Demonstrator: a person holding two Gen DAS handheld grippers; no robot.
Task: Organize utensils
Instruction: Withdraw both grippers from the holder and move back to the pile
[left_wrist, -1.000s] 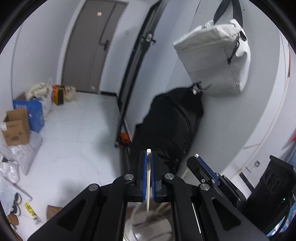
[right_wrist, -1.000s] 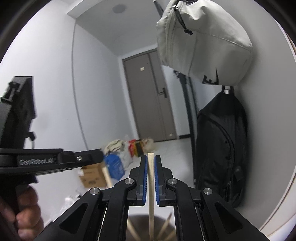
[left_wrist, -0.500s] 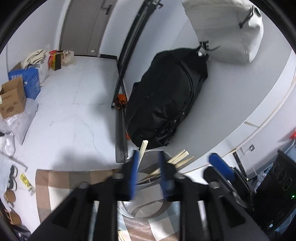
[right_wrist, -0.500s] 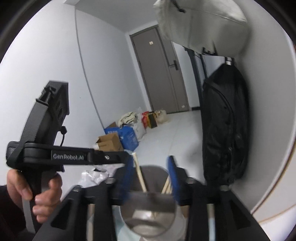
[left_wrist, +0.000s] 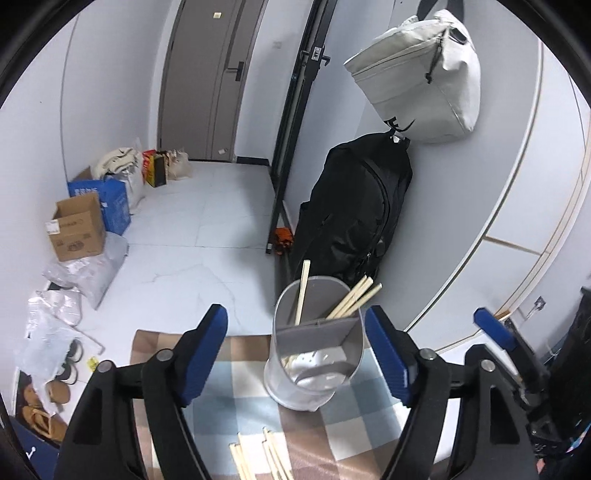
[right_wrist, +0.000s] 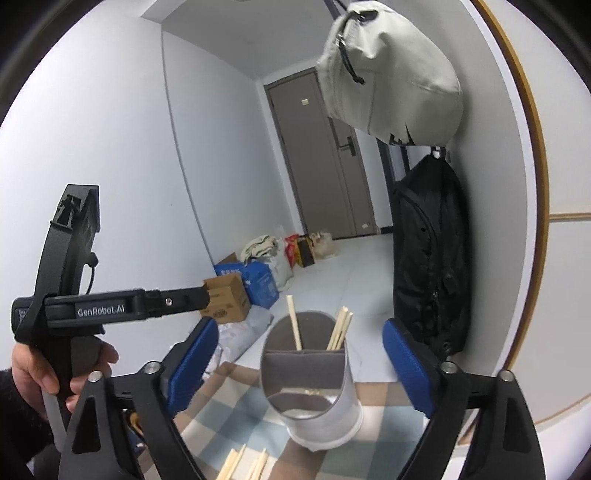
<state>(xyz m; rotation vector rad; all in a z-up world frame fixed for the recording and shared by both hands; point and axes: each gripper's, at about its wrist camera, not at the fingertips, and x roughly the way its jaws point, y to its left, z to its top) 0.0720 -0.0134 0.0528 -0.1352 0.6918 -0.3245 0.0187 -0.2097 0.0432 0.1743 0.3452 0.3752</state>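
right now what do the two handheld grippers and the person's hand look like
Both grippers are matte black angular frames with silver pivot bolts and blue ribbed pads on the fingers. In the right wrist view, the left gripper shows white "GenRobot.AI" lettering on its side, a thin black cable looping off its upright rear part, and a pistol-style handle. The hand gripping it comes out of a dark sleeve.

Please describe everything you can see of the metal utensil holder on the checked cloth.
The utensil holder is a round cylinder of shiny, steel-like metal, open on top, with a flat grey divider across its mouth making two compartments. It stands upright on the checked cloth. Light wooden chopsticks lean out of the far compartment, one apart at the left; the holed bottom shows in the near one. More chopsticks lie on the cloth nearby. No tool touches it.
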